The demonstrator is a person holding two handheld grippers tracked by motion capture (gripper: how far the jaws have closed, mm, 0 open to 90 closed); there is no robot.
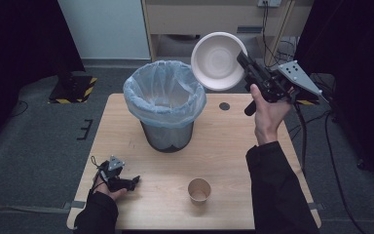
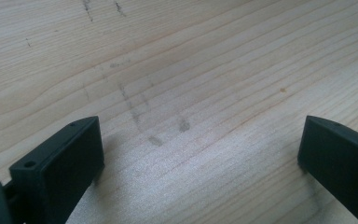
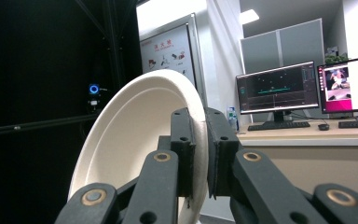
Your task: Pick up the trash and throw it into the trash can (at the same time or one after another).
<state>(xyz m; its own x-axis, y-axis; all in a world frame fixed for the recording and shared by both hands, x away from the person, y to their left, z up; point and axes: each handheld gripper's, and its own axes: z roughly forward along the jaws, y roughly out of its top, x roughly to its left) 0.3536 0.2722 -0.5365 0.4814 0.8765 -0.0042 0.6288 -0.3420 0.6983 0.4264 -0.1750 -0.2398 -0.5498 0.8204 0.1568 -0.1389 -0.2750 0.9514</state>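
Observation:
A white paper bowl (image 1: 218,60) hangs tipped on its side in the air, just right of the bin's rim, with my right gripper (image 1: 243,61) shut on its edge. In the right gripper view the two black jaws pinch the bowl's rim (image 3: 135,135) between them at my right gripper (image 3: 199,154). A grey waste bin (image 1: 165,105) lined with a pale blue bag stands at the table's middle back. A brown paper cup (image 1: 199,190) stands upright near the front edge. My left gripper (image 1: 135,181) rests on the table at the front left, its jaws wide apart over bare wood (image 2: 191,93).
The wooden table (image 1: 233,146) has a round dark cable hole (image 1: 224,106) right of the bin. Dark curtains flank the scene, and a yellow-black striped base (image 1: 73,90) sits on the floor at back left. Monitors on a desk (image 3: 279,91) stand beyond the bowl.

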